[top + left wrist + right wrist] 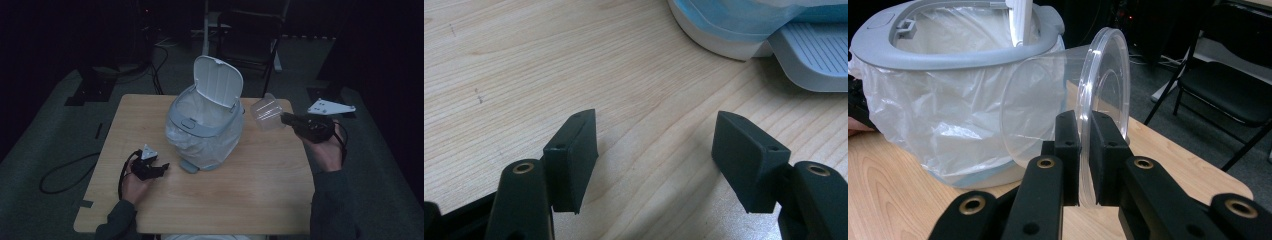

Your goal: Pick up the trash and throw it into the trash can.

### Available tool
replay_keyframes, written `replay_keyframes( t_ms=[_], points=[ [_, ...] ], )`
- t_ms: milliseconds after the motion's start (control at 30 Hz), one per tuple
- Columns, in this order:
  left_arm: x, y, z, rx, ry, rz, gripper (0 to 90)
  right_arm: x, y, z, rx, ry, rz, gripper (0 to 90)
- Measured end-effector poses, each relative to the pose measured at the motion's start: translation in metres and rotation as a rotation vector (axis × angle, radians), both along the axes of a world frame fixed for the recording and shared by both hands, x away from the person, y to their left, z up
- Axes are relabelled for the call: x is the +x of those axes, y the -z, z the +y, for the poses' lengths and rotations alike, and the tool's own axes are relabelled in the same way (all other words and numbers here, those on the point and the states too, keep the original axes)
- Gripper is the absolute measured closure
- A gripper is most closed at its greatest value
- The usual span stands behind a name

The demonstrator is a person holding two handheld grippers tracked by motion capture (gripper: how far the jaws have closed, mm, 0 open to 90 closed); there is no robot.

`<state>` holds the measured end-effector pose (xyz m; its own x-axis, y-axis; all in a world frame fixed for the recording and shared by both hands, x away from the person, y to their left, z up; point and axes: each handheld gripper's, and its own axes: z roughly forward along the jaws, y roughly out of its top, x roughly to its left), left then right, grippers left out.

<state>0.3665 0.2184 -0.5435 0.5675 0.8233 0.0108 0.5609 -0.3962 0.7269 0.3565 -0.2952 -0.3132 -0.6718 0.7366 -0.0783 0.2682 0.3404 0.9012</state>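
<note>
Clear plastic cup (267,113) pinched by its rim in right gripper (290,119) just right of lined pedal bin (204,125), lid (218,80) up, left gripper (159,168) resting on wooden table (250,190), jaws spread, empty.

The table (524,60) under the left claw (656,150) is pale wood with visible grain, smooth and matt. Both claws' jaws look like matt black plastic. Clamped in the right claw (1085,150) is a clear, glossy plastic cup (1058,105). Behind it, the bin (963,55) has smooth grey plastic and a thin, crinkled, translucent plastic liner (938,120).
</note>
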Motion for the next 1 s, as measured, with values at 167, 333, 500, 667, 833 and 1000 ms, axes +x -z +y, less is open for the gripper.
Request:
replay_keyframes(
  t_ms=[167,333,500,667,833,1000],
  points=[
    [0.0,0.0,0.0,0.0,0.0,0.0,35.8,-0.002,-0.007,-0.001,-0.001,-0.005,-0.014,83.3],
    [0.0,0.0,0.0,-0.001,-0.001,0.0,35.8,-0.005,-0.018,0.002,-0.003,-0.017,-0.032,83.3],
    [0.0,0.0,0.0,-0.001,-0.001,0.0,35.9,-0.004,-0.027,0.007,-0.008,-0.033,-0.048,83.3],
    [0.0,0.0,0.0,0.0,-0.002,0.001,35.8,-0.003,-0.032,0.011,-0.009,-0.043,-0.057,83.3],
    [0.0,0.0,0.0,-0.001,-0.003,0.001,35.8,-0.004,-0.043,0.015,-0.009,-0.058,-0.073,83.3],
    [0.0,0.0,0.0,-0.002,-0.005,-0.002,35.9,-0.006,-0.049,0.015,0.002,-0.07,-0.08,83.3]
  ],
)
